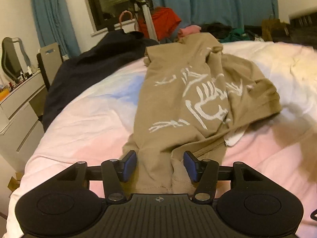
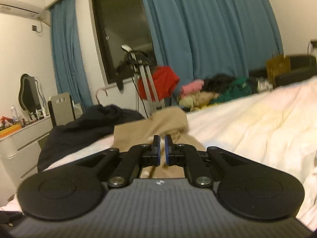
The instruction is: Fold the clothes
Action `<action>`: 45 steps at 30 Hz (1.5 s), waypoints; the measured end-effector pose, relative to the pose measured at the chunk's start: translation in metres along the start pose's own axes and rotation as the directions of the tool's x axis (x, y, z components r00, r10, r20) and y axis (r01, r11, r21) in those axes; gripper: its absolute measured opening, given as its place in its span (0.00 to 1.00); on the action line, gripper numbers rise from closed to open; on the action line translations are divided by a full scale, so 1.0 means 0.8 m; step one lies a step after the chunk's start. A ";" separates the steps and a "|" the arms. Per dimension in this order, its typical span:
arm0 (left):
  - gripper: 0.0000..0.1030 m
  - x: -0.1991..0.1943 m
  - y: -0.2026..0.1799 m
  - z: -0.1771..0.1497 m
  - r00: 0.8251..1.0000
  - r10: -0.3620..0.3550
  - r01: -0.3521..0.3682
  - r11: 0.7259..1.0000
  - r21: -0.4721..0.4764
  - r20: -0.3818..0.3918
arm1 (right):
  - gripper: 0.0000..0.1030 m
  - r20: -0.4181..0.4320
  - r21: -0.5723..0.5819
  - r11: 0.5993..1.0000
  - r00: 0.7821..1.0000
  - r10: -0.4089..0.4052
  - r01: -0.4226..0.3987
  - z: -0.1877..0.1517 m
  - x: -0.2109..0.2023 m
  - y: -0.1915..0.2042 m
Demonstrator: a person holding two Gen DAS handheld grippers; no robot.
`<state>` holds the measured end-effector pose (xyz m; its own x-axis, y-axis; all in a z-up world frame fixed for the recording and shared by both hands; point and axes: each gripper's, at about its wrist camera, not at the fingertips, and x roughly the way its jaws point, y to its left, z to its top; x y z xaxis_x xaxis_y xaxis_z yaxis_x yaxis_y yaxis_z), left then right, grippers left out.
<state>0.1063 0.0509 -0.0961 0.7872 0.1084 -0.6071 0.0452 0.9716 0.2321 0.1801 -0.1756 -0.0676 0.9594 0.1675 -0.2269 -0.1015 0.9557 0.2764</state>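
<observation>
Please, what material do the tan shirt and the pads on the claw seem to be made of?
The tan shirt looks like soft matte knit cotton: it creases loosely, and its white print looks painted on. This is only a guess. The pads of the left claw look like blue rubber or foam, dull and without shine, on black plastic arms.

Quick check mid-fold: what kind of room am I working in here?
Most likely a bedroom: the tan garment lies on a bed, with a dresser with a mirror on the left and blue curtains around a dark window.
</observation>
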 end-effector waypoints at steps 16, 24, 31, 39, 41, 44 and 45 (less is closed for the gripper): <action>0.42 -0.051 0.018 0.001 0.992 -0.081 0.086 0.995 -0.054 0.095 | 0.86 -0.424 -0.357 0.933 0.896 -0.133 -0.031 -0.068 0.027 0.010; 0.34 -0.039 -0.004 -0.001 0.988 -0.126 0.122 0.992 0.044 0.088 | 0.86 -0.242 -0.179 0.980 0.962 -0.130 0.088 -0.072 0.051 -0.007; 0.34 -0.029 -0.033 -0.003 0.983 -0.154 0.138 0.979 0.152 0.099 | 0.86 -0.125 0.007 0.995 0.988 -0.094 0.096 -0.051 0.041 -0.032; 0.04 -0.009 -0.055 -0.014 0.995 -0.026 -0.002 0.960 0.280 0.098 | 0.86 -0.127 0.062 0.993 0.988 -0.093 0.101 -0.049 0.038 -0.040; 0.04 -0.025 -0.044 -0.009 0.975 0.031 -0.082 0.971 0.225 0.219 | 0.86 -0.122 0.068 0.993 0.988 -0.090 0.099 -0.049 0.036 -0.040; 0.04 -0.048 -0.024 0.003 0.942 0.079 -0.119 0.987 0.105 0.326 | 0.86 -0.130 0.031 0.996 0.988 -0.080 0.085 -0.051 0.036 -0.033; 0.04 -0.054 -0.019 0.005 0.935 0.076 -0.110 0.991 0.080 0.345 | 0.86 -0.134 0.005 0.997 0.988 -0.076 0.077 -0.053 0.036 -0.028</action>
<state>0.0741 0.0307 -0.0705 0.9522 0.1023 -0.2877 0.0076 0.9340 0.3572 0.1992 -0.1820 -0.1197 0.9203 0.1255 -0.3706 -0.0259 0.9646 0.2623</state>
